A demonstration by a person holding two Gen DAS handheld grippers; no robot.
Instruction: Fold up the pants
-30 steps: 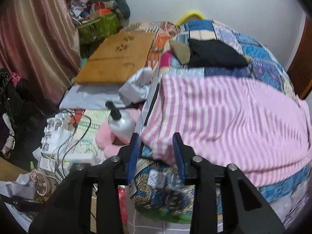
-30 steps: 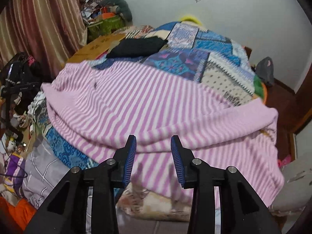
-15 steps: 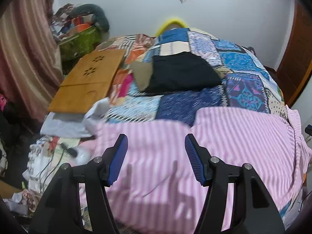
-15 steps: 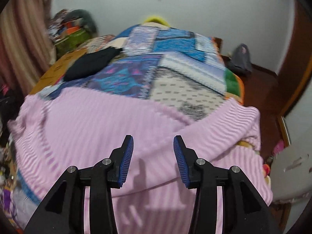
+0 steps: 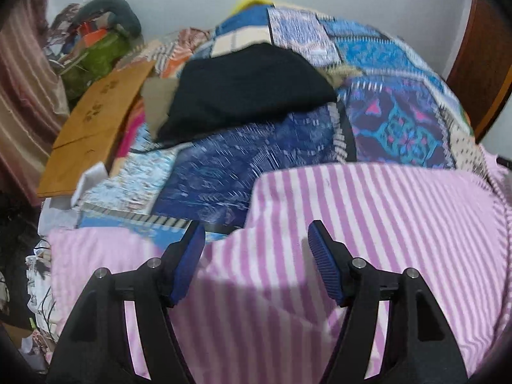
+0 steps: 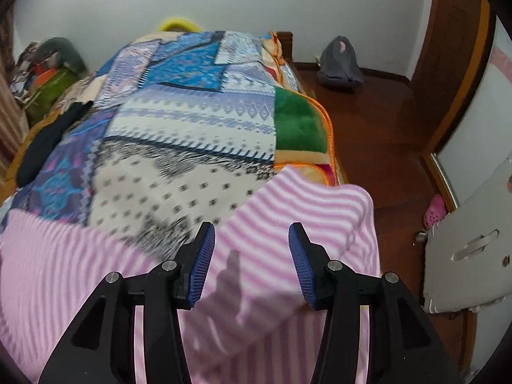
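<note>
The pink-and-white striped pants (image 5: 384,224) lie across the near end of the bed on a patchwork bedspread (image 5: 243,166). My left gripper (image 5: 256,249) is open and empty, hovering just above the striped cloth near its far edge. In the right wrist view the pants (image 6: 304,211) show a folded flap reaching toward the bed's right edge. My right gripper (image 6: 251,249) is open and empty above that flap. The pants' near edge is hidden below both grippers.
A folded black garment (image 5: 243,89) lies farther up the bed. A wooden lap tray (image 5: 92,128) and cluttered bags (image 5: 96,48) stand at the left. Right of the bed are brown floor (image 6: 384,134), a grey bag (image 6: 339,64) and a white panel (image 6: 470,240).
Both grippers have risen from the bed's near edge and moved forward over the pants. Both jaws have opened wider. The right view has swung toward the bed's right side.
</note>
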